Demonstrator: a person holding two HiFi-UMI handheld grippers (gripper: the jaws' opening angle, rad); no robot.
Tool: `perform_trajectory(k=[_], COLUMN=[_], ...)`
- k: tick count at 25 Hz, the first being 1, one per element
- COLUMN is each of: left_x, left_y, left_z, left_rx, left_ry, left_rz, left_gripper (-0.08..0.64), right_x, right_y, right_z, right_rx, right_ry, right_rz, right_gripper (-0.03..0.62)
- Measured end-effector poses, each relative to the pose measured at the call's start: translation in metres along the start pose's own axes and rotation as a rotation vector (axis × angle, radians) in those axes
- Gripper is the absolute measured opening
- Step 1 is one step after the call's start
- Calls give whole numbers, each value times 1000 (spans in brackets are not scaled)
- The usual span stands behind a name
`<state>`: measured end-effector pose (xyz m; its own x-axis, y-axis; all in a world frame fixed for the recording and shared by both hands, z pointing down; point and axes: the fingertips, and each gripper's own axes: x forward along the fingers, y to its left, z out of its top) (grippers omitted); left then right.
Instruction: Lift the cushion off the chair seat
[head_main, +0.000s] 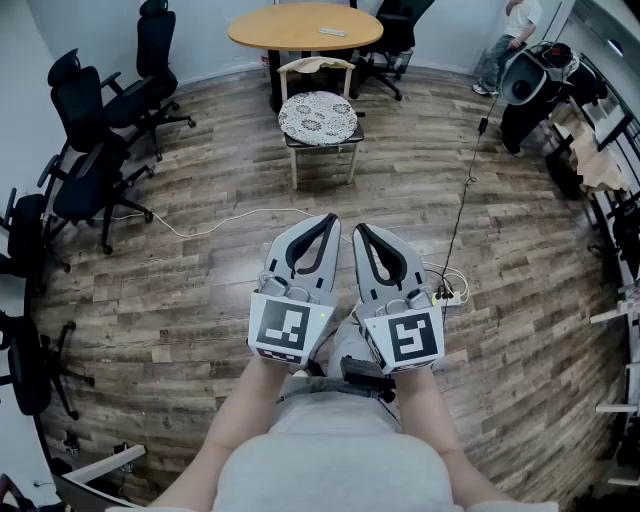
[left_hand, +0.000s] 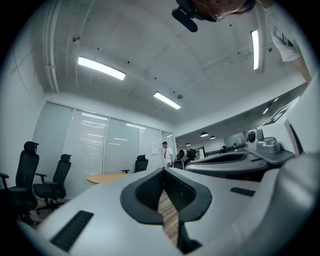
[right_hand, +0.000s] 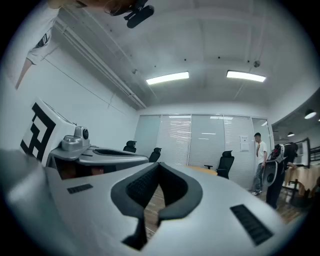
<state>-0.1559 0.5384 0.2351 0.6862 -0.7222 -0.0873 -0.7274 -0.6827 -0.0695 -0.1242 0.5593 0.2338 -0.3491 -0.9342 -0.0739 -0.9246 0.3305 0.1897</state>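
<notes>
The cushion (head_main: 317, 117) is round, with a white and grey pattern. It lies flat on the seat of the wooden chair (head_main: 345, 66) and covers most of the seat. Nothing touches it.

Both grippers are held side by side on the near side of the chair, well apart from it, level and with their tips aimed toward it. The left gripper (head_main: 328, 218) has its jaws closed tip to tip. In the left gripper view only the wooden floor (head_main: 200, 300) shows through the loop between its black pads (left_hand: 146, 192), so it holds nothing. The right gripper (head_main: 362, 230) is just beside it, on the side of the chair's right legs. Its jaws are also fully closed and meet at the tips, and nothing is caught between them.

A round table (head_main: 305, 26) with a light wooden top stands just behind the chair's back. Several black office chairs (head_main: 110, 110) stand well to the left of the chair, along the wall. A white cable (head_main: 230, 222) trails over the floor between the chair and the grippers. A dark cable (head_main: 466, 190) runs down the floor to the right of the chair to a power strip (head_main: 447, 293). Far to the right of the chair and beyond it, a person (head_main: 505, 40) stands in the corner of the room.
</notes>
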Motion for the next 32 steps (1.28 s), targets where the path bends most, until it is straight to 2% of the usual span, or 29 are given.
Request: perform_trajectory(k=[8, 19, 32], left_x=[17, 70, 151], left_y=[11, 28, 56], left_z=[-6, -11, -32], left_rx=[0, -2, -5], left_ry=[12, 11, 34], left_rz=[3, 22, 54], left_gripper=[3, 3, 3], right_x=[19, 56, 123], right_y=[-11, -54, -106], right_z=[-7, -15, -45], right_rx=[16, 38, 59], right_ry=[2, -11, 12], right_rz=[-2, 15, 88], right_gripper=[26, 26, 26])
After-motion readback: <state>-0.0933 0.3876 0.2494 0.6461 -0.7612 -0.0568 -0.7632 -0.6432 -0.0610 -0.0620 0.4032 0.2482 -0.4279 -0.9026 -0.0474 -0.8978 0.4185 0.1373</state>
